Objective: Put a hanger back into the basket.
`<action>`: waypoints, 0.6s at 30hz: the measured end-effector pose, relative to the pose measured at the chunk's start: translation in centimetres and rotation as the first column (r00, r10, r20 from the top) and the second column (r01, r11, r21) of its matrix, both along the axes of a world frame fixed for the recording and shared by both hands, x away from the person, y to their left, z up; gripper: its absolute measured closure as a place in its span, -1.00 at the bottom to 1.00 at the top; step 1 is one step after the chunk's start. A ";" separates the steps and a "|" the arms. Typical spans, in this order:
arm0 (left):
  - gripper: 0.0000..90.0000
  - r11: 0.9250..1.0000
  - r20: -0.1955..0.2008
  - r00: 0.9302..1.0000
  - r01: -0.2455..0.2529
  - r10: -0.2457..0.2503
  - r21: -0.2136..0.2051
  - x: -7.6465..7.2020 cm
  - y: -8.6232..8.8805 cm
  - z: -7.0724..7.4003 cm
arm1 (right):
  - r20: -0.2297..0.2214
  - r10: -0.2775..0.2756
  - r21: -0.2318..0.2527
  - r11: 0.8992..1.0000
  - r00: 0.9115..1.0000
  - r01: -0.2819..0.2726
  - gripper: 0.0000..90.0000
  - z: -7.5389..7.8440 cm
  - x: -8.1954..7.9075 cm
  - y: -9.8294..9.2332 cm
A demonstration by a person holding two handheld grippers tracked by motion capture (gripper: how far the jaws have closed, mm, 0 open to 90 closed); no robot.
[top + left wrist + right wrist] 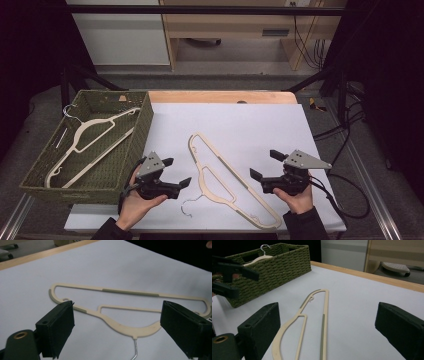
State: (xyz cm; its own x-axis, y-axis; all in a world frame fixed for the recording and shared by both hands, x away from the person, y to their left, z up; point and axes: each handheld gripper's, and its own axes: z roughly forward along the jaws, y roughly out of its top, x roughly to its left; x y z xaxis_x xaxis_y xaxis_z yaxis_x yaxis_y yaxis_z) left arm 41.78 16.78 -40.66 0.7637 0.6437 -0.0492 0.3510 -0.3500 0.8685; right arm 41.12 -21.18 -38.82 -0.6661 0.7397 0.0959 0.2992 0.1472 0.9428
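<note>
Centrally, low in the high view, a slim cream plastic hanger (220,175) (wire hook, ribbed grey grip strips) lies flat on the white worktop (250,125) between the left gripper (176,173) and right gripper (265,165), both with fingers apart. A woven green basket (142,132) at left holds another hanger (87,145).

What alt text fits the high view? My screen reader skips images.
A cream hanger lies flat on a white table between two hand-held tools, left tool and right tool, both open. At left, a green woven basket holds another hanger.
</note>
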 end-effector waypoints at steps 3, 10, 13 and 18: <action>-0.72 1.000 -0.022 1.000 0.020 -0.019 0.020 0.0 -0.8 -0.8 | -0.001 0.009 -0.001 1.000 1.000 -0.009 -0.85 -0.1 0.0 0.1; -0.64 0.997 -0.060 0.998 0.040 -0.036 0.070 0.0 -1.9 -2.5 | -0.010 0.024 -0.007 1.000 1.000 -0.024 -0.85 -0.5 0.1 0.6; -0.54 0.994 -0.076 0.995 0.066 -0.060 0.091 0.0 -2.4 -3.2 | -0.016 0.031 -0.005 1.000 0.999 -0.031 -0.85 -0.7 0.1 0.8; -0.28 0.985 -0.123 0.988 0.112 -0.096 0.132 -0.1 -3.3 -4.4 | -0.025 0.041 -0.015 0.999 0.999 -0.042 -0.84 -1.0 0.2 1.2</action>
